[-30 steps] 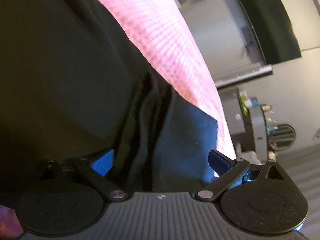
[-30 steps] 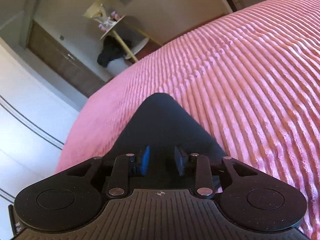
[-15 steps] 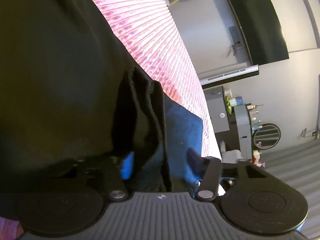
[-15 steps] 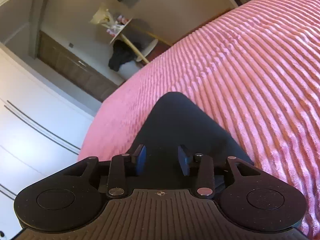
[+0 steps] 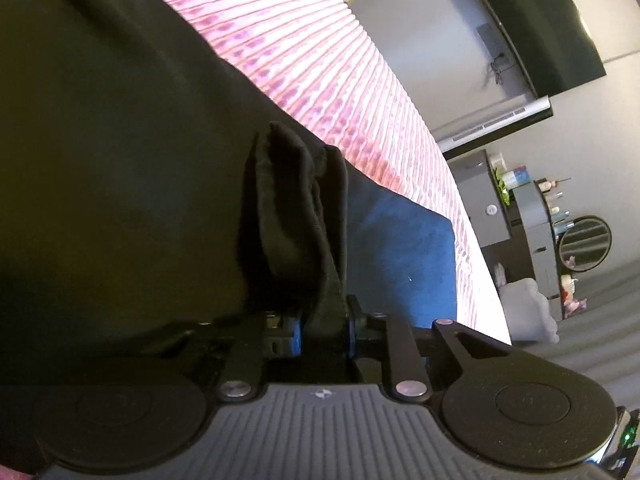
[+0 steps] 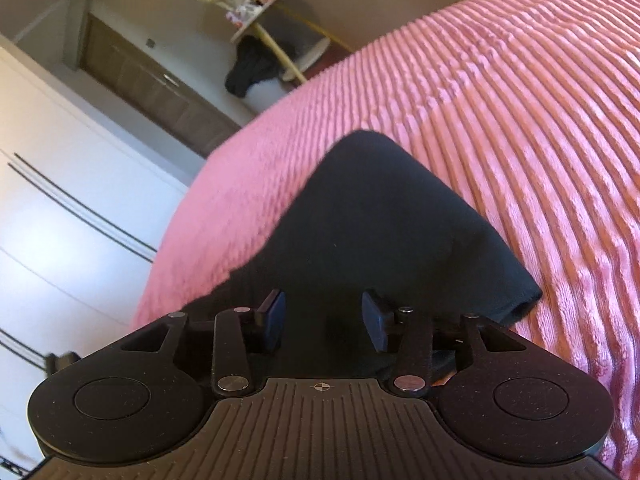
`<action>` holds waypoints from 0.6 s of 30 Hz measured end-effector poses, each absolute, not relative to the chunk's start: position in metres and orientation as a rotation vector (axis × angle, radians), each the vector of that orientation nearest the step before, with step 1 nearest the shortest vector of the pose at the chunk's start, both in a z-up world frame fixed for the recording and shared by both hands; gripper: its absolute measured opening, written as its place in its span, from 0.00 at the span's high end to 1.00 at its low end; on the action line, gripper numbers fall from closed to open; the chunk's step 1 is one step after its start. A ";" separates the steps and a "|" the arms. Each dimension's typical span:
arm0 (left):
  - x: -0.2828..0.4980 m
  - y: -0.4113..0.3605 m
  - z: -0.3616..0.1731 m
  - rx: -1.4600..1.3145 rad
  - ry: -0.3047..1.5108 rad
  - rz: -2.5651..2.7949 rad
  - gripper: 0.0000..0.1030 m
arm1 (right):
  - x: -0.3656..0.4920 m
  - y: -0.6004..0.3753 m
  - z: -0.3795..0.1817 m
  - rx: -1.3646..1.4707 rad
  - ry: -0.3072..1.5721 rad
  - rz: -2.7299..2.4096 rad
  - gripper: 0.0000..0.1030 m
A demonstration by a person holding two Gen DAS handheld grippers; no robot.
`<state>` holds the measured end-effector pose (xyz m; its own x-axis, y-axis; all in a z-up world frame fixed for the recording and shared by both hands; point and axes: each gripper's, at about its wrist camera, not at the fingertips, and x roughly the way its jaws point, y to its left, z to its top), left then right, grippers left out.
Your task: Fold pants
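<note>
Left gripper (image 5: 323,330) pinches a bunched ridge of the black pants (image 5: 120,168); right gripper (image 6: 323,322) spread over a pant corner, gripping nothing.

Left jaws have just been closing, blue pads now pressed onto gathered cloth between them. Right jaws have just been opening; fabric lies under and between the pads, not squeezed. Pants sit on the pink ribbed bedspread (image 6: 500,92), spreading left and far of the left gripper, a rounded corner reaching far of the right. To do it well, I'd say: check the left pinch holds all layers, lift evenly, keep edges aligned, don't drag the bedspread. Room furniture beyond.
</note>
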<state>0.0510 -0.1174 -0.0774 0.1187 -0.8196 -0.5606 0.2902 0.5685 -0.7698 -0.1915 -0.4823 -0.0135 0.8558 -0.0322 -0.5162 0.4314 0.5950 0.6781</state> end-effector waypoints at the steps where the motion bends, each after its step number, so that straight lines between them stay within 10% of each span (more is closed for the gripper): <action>1: 0.052 -0.113 -0.076 -0.576 1.177 -0.877 0.84 | -0.194 -0.484 -0.012 0.905 0.464 -0.279 0.53; 18: 0.038 0.041 -0.028 -0.549 0.762 -0.535 0.80 | -0.191 -0.487 -0.001 0.923 0.390 -0.142 0.45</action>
